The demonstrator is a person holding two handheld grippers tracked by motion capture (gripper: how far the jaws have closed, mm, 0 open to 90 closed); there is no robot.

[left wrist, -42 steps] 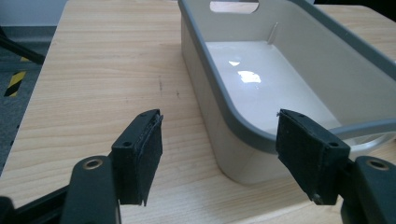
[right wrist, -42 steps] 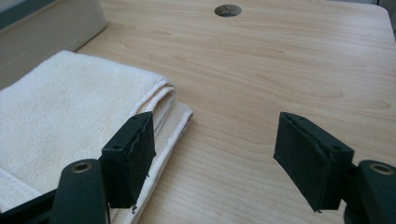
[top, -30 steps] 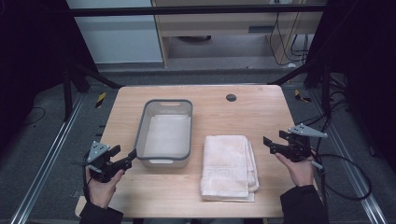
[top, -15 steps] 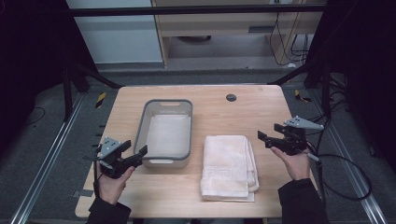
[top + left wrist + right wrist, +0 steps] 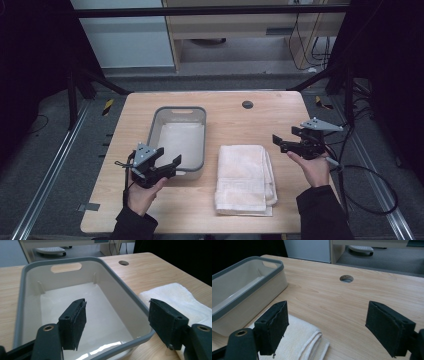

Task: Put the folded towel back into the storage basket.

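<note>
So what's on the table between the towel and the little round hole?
Nothing. In the right gripper view, only bare wooden table lies between the folded towel and the round hole; the high view shows the same.

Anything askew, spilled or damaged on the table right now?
Nothing stands out. The folded towel lies flat beside the empty bin, both square to the table; no spills or damage visible.

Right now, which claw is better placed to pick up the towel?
Probably the right claw: it hovers open beside the towel, whose folds lie just under its jaws. The left claw sits at the bin rim, towel off to its side.
</note>
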